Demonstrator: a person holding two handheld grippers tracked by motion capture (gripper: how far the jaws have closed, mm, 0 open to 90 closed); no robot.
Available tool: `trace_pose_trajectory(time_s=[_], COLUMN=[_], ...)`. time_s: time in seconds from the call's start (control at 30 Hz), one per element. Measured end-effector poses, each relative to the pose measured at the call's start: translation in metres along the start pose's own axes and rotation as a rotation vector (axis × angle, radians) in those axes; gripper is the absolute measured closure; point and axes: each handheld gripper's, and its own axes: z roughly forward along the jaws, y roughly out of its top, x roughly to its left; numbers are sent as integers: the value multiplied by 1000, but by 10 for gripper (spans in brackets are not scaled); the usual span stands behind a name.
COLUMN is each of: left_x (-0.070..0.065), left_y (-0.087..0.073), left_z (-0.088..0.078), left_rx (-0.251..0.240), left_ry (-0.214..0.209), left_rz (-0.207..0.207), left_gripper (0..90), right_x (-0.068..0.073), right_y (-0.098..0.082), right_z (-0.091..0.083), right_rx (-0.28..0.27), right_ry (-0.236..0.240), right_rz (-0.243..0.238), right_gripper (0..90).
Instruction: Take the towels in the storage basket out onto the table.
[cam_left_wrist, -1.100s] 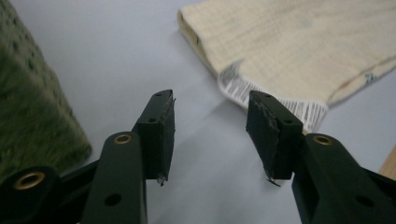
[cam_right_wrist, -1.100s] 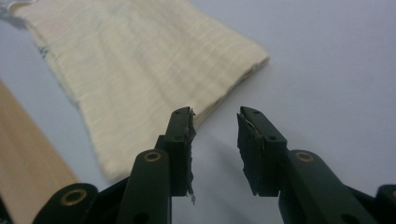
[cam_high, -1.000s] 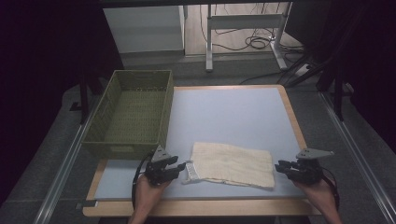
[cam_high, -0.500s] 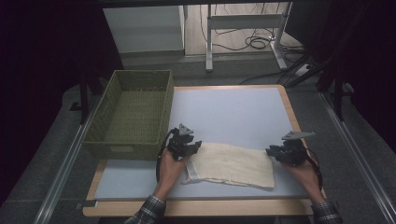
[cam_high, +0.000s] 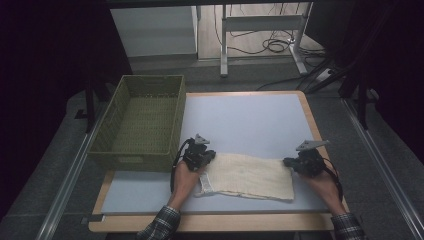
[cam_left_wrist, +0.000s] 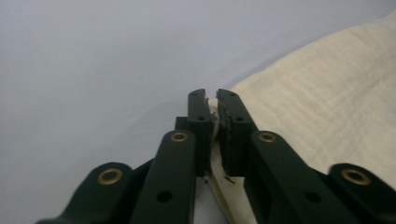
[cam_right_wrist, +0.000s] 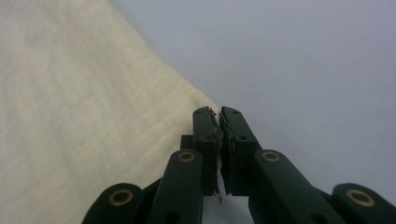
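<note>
My left gripper (cam_high: 204, 156) pinches the cloth's (cam_high: 250, 175) far left corner, my right gripper (cam_high: 295, 163) its far right corner, both just closed; it lies flat on the near table (cam_high: 240, 120).

A green woven basket (cam_high: 142, 122) stands on the pale blue table (cam_high: 245, 120), at its left edge.

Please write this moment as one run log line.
left hand-held gripper: shut on cloth far-left corner | right hand-held gripper: shut on far-right corner | basket: empty
</note>
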Motion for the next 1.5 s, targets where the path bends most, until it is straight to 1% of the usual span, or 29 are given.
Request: trace_pose_trajectory(time_s=[0.07, 0.27, 0.4, 0.43, 0.47, 0.5, 0.53, 0.57, 0.6, 0.63, 0.67, 0.73, 0.8, 0.83, 0.9, 0.93, 1.0, 1.03, 1.07, 1.13, 1.17, 1.23, 1.33, 1.4, 1.5], left_x=[0, -3, -6, -6, -5, -4, -3, -2, -1, 0, 1, 2, 2, 3, 4, 5, 9, 11, 12, 10, 10, 10, 11, 11, 11], left_y=[2, 9, 11, 11, 12, 12, 12, 13, 13, 13, 13, 12, 11, 10, 8, 7, 4, 4, 4, 4, 4, 4, 3, 3, 3], left_z=[0, -2, -6, -6, -6, -5, -4, -4, -3, -2, -1, 1, 5, 6, 9, 10, 12, 12, 12, 13, 13, 13, 13, 13, 13], left_rx=[-23, -56, -83, -85, -79, -75, -76, -74, -66, -61, -52, -37, -16, -8, -5, -14, -29, -31, -33, -29, -29, -32, -34, -35, -35], left_ry=[-12, -23, -19, -17, -18, -17, -14, -4, 4, 8, 12, 28, 57, 70, 92, 92, 81, 68, 62, 71, 73, 69, 64, 64, 64], left_rz=[-16, -13, -19, -24, -19, -23, -21, -16, -10, -7, -2, 3, 24, 35, 54, 55, 40, 11, 3, 22, 23, 17, 10, 10, 11], left_gripper=[862, 860, 861, 861, 859, 851, 818, 771, 745, 719, 696, 656, 613, 603, 563, 536, 472, 447, 442, 433, 427, 426, 426, 426, 426], right_x=[-8, -33, -49, -52, -54, -56, -57, -58, -58, -57, -57, -55, -55, -54, -51, -49, -44, -42, -39, -33, -31, -24, -14, -7, 4], right_y=[6, 24, 38, 41, 43, 44, 44, 44, 44, 43, 42, 40, 37, 36, 33, 31, 28, 26, 24, 20, 18, 15, 9, 7, 3], right_z=[0, 8, 19, 24, 29, 34, 37, 39, 39, 38, 37, 32, 27, 24, 20, 18, 15, 13, 12, 9, 7, 4, 0, -1, -2], right_rx=[-12, -31, -38, -30, -23, -11, -3, -4, -14, -24, -35, -35, -40, -40, -45, -45, -39, -38, -34, -34, -32, -34, -31, -34, -33], right_ry=[-8, -40, -62, -68, -66, -63, -63, -63, -58, -51, -48, -49, -40, -29, -21, -15, -5, -5, 1, 4, 10, 19, 29, 48, 74], right_rz=[9, 33, 53, 59, 72, 80, 86, 90, 96, 105, 103, 103, 101, 110, 112, 112, 101, 94, 92, 92, 89, 86, 68, 64, 45], right_gripper=[851, 851, 850, 850, 848, 842, 835, 828, 819, 805, 788, 756, 731, 719, 696, 683, 661, 649, 635, 618, 612, 608, 609, 610, 625])
